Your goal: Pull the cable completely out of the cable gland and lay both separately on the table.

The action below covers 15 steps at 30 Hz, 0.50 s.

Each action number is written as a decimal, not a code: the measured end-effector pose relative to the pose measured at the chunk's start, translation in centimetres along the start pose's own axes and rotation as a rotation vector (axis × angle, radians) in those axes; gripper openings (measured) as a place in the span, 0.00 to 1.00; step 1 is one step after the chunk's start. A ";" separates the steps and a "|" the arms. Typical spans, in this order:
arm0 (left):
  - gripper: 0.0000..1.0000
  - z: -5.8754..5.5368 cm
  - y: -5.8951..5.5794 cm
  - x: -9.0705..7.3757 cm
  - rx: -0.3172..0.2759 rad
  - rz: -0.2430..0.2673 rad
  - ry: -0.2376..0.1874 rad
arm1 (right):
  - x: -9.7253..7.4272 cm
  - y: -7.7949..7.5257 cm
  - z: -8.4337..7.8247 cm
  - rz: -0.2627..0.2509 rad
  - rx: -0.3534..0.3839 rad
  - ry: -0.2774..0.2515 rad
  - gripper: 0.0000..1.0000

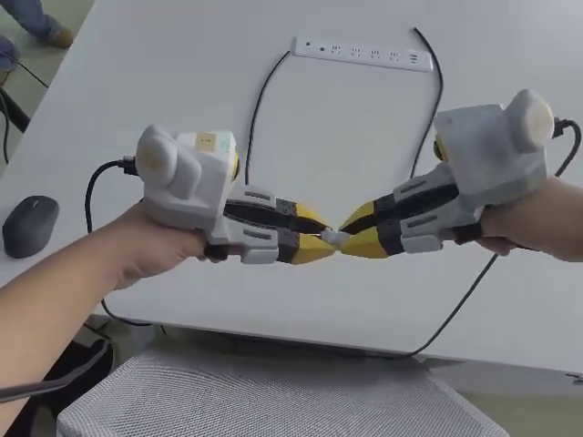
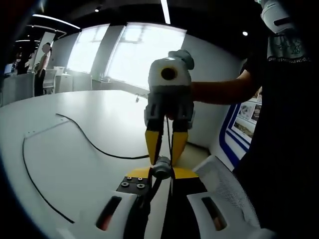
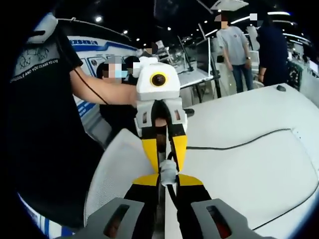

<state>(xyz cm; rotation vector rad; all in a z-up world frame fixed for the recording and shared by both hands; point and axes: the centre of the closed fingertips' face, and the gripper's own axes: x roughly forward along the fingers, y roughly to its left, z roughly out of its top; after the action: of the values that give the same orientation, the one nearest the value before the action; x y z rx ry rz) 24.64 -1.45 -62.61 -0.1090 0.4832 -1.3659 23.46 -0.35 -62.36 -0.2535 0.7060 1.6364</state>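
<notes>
Head view - left gripper [image 1: 321, 244] and right gripper [image 1: 353, 238] meet tip to tip in the air over the near edge of the table [image 1: 182, 73], with the small pale cable gland [image 1: 334, 238] between them. The gland looks light, hard and smooth, so it is best taken across its body.

Left gripper view - the left jaws are clamped on the gland at their tips. The right gripper's jaws come in head-on, pinched narrow right at the gland's far end.

Right gripper view - the thin black cable [image 3: 172, 189] curls away beside the gland. The right jaws appear closed on it, though the contact is partly hidden. It is soft and limp and likely to slip, so grip it close to the gland and pull straight.

Count - one gland, one cable through it, two grippers; on the table one power strip [image 1: 363, 53] and one mouse [image 1: 30, 225].
</notes>
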 end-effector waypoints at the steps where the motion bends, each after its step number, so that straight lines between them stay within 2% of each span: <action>1: 0.15 0.0 0.0 0.0 -0.008 0.000 -0.004 | 0.0 0.0 0.0 -0.014 -0.016 -0.002 0.07; 4: 0.15 0.1 0.0 -0.1 -0.025 -0.001 -0.009 | 0.0 0.1 -0.1 -0.053 -0.076 0.001 0.07; 8: 0.15 -0.1 -0.1 0.1 -0.039 -0.008 0.000 | 0.0 0.0 -0.4 -0.085 -0.151 0.033 0.07; 15: 0.15 -0.2 -0.1 0.2 -0.054 -0.009 0.000 | 0.0 -0.4 -0.6 -0.099 -0.165 0.029 0.07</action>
<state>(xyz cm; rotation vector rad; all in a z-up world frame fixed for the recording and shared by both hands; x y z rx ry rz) 24.55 -1.64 -62.82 -0.1558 0.5204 -1.3622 23.67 -0.68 -62.93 -0.4247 0.5719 1.6003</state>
